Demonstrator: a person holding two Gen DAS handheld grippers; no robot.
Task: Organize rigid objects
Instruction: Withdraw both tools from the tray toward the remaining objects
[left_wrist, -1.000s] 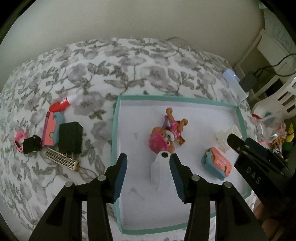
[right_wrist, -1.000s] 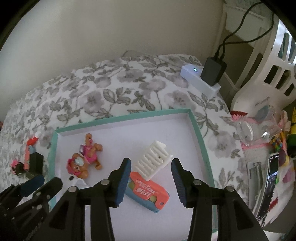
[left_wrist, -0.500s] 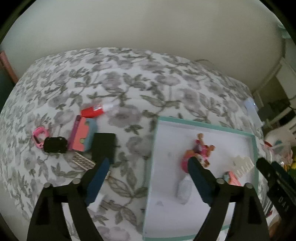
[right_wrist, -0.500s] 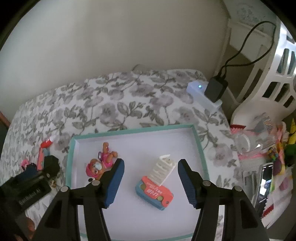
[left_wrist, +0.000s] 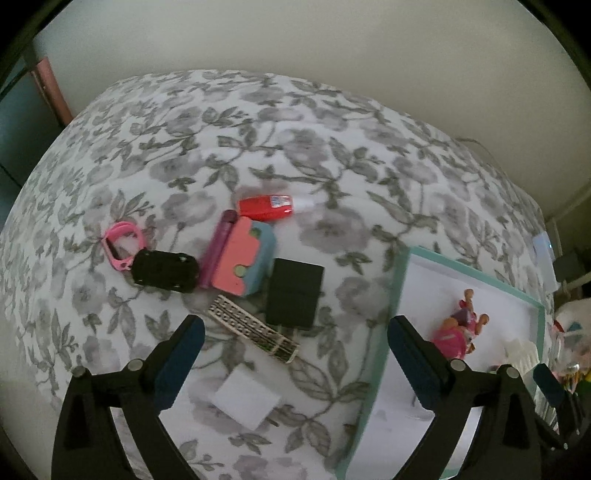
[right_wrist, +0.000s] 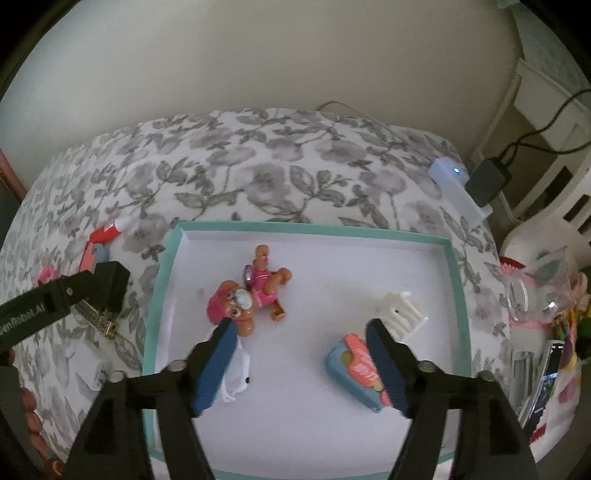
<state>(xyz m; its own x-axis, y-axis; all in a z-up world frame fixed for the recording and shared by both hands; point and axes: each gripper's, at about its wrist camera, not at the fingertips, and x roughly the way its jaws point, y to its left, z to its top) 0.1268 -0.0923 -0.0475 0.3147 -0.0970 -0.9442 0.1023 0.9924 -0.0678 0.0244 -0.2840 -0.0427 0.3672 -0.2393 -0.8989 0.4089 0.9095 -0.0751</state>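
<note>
- The left gripper (left_wrist: 293, 356) has left the teal-rimmed tray (right_wrist: 453, 280) and now hangs over the floral bedspread (left_wrist: 258, 129); its jaws are opening wide, nothing between them
- Below it lie the loose items: a white square block (left_wrist: 248, 398), a studded strip (left_wrist: 255, 334), a black box (left_wrist: 294, 293) and a red tube (left_wrist: 266, 208)
- The right gripper (right_wrist: 299, 363) has pulled back above the tray, jaws opening, empty
- The puppy figure (right_wrist: 247, 297), white comb-like piece (right_wrist: 400, 314) and pink-and-blue toy (right_wrist: 356, 371) already sit in the tray, so another pick from the bedspread looks next
</note>
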